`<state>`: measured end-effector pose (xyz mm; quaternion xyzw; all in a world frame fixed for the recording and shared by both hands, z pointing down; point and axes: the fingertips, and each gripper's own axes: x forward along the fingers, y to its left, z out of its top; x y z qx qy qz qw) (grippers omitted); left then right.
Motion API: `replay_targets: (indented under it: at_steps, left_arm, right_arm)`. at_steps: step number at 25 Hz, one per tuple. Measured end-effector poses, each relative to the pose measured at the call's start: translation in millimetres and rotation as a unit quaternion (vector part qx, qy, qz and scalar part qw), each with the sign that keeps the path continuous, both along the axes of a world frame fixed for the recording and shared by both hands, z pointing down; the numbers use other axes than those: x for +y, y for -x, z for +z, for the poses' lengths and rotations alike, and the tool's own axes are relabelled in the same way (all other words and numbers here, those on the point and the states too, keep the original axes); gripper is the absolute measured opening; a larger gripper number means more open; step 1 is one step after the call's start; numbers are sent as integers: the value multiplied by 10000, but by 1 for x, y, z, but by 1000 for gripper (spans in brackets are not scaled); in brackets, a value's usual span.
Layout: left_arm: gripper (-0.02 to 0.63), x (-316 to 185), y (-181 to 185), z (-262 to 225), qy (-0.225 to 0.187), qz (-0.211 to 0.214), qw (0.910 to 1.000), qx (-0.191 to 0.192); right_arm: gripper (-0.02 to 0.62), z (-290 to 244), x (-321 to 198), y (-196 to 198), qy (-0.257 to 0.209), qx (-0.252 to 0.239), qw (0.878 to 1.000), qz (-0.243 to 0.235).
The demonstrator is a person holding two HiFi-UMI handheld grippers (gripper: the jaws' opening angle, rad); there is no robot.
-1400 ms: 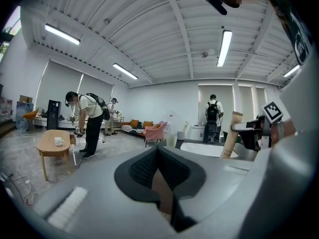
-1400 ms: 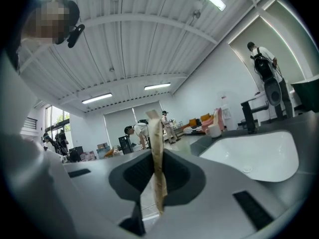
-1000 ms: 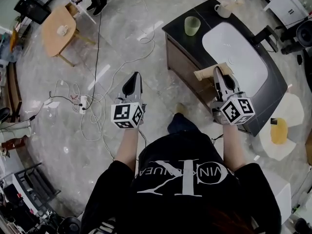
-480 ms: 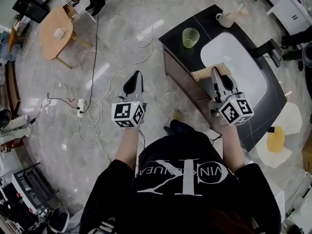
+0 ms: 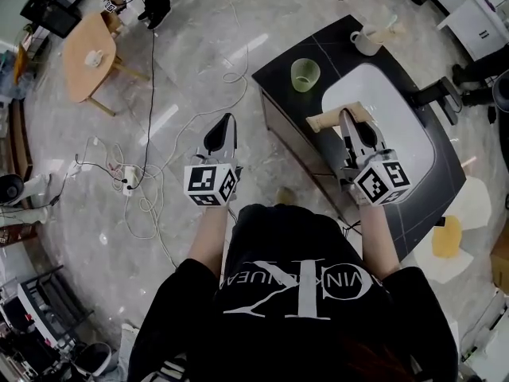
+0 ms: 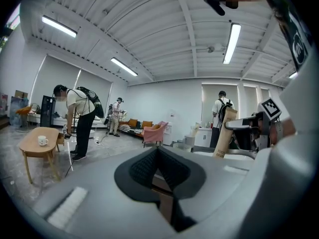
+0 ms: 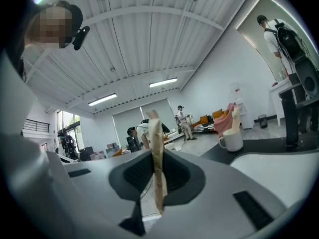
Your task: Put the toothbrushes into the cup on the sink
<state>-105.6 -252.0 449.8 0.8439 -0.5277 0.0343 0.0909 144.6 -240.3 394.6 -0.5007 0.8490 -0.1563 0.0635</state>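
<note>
Toothbrush pack (image 5: 326,120): flat tan paper sleeve, pinched between the pads of the right gripper (image 5: 347,118); it sticks out past the jaw tips to their left, above the near edge of the basin (image 5: 402,106).
Right jaws: closed narrow on the pack, which stands edge-on between the pads in the right gripper view (image 7: 154,133).
Green cup (image 5: 305,74): upright on the black counter (image 5: 338,34), ahead and left of the right jaws, apart from them; only its own green inside shows.
White mug (image 5: 367,41): at the counter's far corner, well ahead of the right jaws; a pale stick-like item (image 5: 390,29) leans out of it, kind unclear.
Left gripper (image 5: 225,122): over the floor, left of the counter.
Left jaws: pressed together, nothing between them (image 6: 158,152).
</note>
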Motion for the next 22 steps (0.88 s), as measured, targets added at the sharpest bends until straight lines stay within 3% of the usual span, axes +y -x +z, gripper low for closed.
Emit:
replay_targets:
  at_steps: [9, 22]
  left_arm:
    - [11, -10, -8, -2, 60, 128, 9999, -79]
    - [12, -81, -20, -11, 3, 561, 9983, -159]
  right_arm:
    - [52, -18, -18, 4, -178, -225, 9996, -79]
    - [52, -52, -75, 1, -435, -448, 9978, 199]
